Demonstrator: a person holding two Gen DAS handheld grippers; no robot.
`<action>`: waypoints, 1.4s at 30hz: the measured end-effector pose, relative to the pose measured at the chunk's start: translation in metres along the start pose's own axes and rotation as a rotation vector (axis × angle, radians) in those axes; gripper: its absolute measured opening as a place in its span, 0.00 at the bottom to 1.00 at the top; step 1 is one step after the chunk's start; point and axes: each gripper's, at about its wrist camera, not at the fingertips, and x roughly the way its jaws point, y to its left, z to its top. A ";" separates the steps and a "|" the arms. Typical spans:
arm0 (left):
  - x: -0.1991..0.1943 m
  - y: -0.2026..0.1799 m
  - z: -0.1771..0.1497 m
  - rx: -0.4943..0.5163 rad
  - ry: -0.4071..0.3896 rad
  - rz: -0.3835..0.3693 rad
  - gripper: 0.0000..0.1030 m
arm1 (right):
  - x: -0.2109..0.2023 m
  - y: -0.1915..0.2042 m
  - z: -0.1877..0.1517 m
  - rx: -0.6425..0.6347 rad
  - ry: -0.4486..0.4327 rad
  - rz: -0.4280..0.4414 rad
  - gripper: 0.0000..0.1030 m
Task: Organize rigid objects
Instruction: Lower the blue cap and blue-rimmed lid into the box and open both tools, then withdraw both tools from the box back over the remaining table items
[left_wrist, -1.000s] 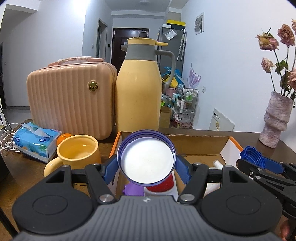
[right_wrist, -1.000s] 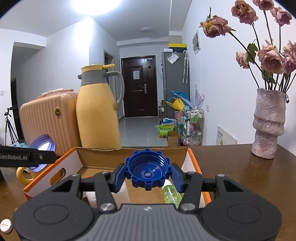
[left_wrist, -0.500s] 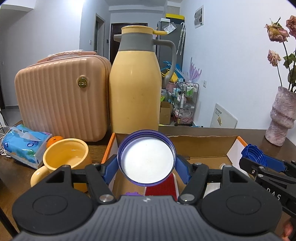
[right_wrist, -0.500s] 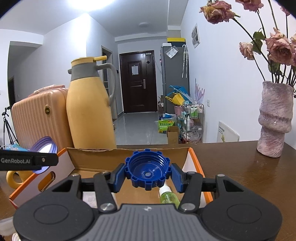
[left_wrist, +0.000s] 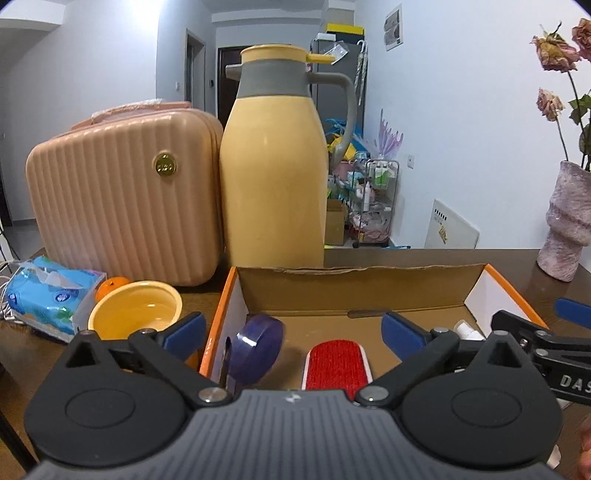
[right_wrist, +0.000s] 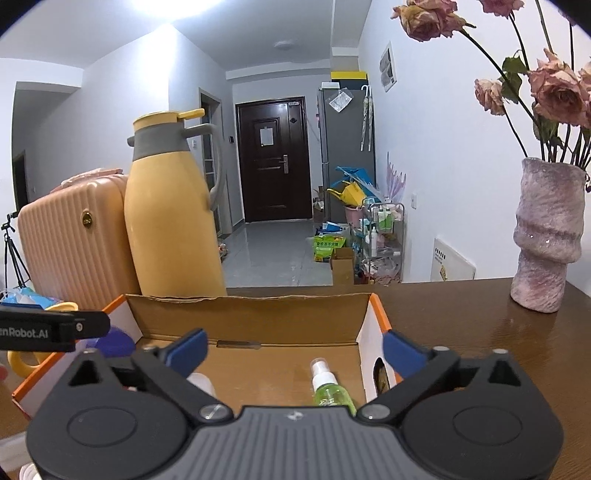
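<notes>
An orange-edged cardboard box (left_wrist: 354, 291) stands in front of me, also in the right wrist view (right_wrist: 251, 317). My left gripper (left_wrist: 293, 330) is open and empty above its left part. A purple lid (left_wrist: 256, 345) lies tilted against the box's left wall, next to a red lint brush (left_wrist: 338, 363). My right gripper (right_wrist: 293, 349) is open and empty above the box's right part. A green spray bottle (right_wrist: 327, 387) and a white container (right_wrist: 201, 382) lie inside. The blue cap is out of sight.
A yellow thermos jug (left_wrist: 275, 173) and a peach ribbed case (left_wrist: 122, 199) stand behind the box. A yellow mug (left_wrist: 136, 314) and a tissue pack (left_wrist: 48, 299) sit at left. A pink vase (right_wrist: 545, 236) with dried roses stands on the brown table (right_wrist: 461, 317) at right.
Both grippers have opened. The purple lid has dropped from the left gripper into the box, and the blue cap has left the right gripper and is gone from view.
</notes>
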 end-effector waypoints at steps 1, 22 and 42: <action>0.001 0.001 0.000 0.000 0.002 0.005 1.00 | 0.000 0.001 0.000 -0.004 0.000 0.001 1.00; -0.010 0.003 -0.001 -0.011 -0.018 0.030 1.00 | -0.011 0.005 0.002 -0.009 -0.014 -0.012 1.00; -0.056 0.010 -0.022 -0.027 -0.033 0.035 1.00 | -0.056 0.013 -0.013 -0.009 -0.031 0.027 1.00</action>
